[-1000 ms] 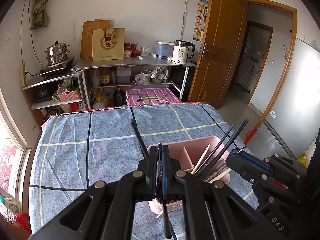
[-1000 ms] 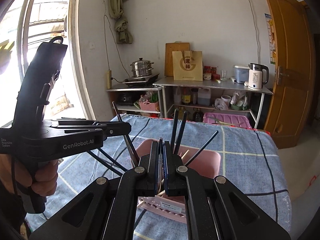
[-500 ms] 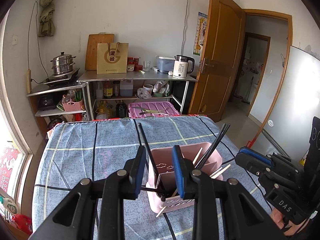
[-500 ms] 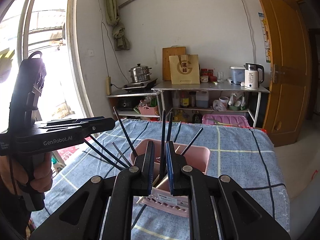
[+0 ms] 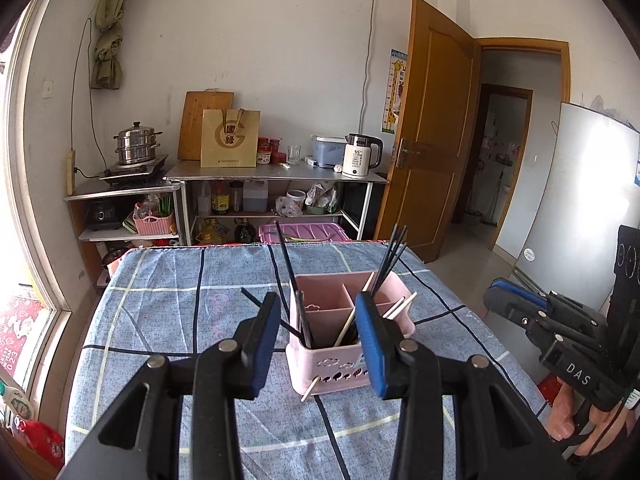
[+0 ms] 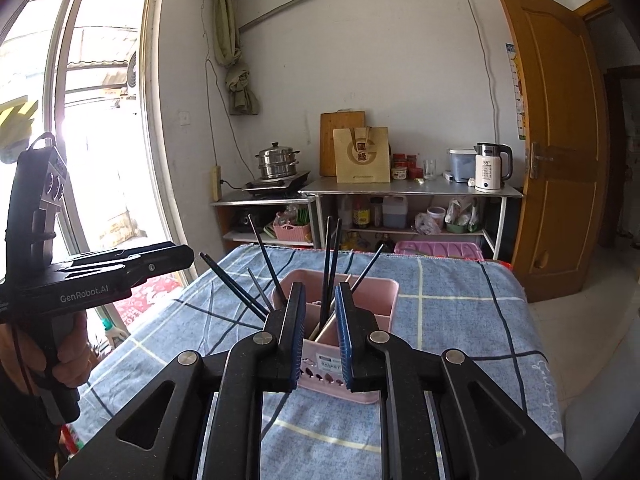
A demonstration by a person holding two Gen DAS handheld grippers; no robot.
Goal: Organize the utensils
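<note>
A pink utensil basket [image 5: 348, 340] with compartments stands on the blue checked tablecloth [image 5: 168, 320]. Several black chopsticks [image 5: 390, 256] and pale wooden ones [image 5: 348, 320] lean out of it. My left gripper [image 5: 316, 320] is open and empty, just short of the basket. My right gripper [image 6: 318, 308] is open and empty, with the basket [image 6: 372, 296] and its black chopsticks [image 6: 330, 256] right behind the gap. The right gripper also shows at the right edge of the left wrist view [image 5: 508, 300]. The left gripper shows at the left of the right wrist view [image 6: 152, 260].
The cloth-covered table [image 6: 460, 312] ends near a window [image 6: 88, 120] on the left. Behind stand steel shelves [image 5: 276, 176] with a steamer pot [image 5: 136, 148], a paper bag, a kettle [image 5: 360, 156] and a pink crate [image 5: 304, 232]. A wooden door [image 5: 432, 120] is open at right.
Both grippers have opened, let go of the black chopsticks, which now stand in the basket, and pulled back and up from it.
</note>
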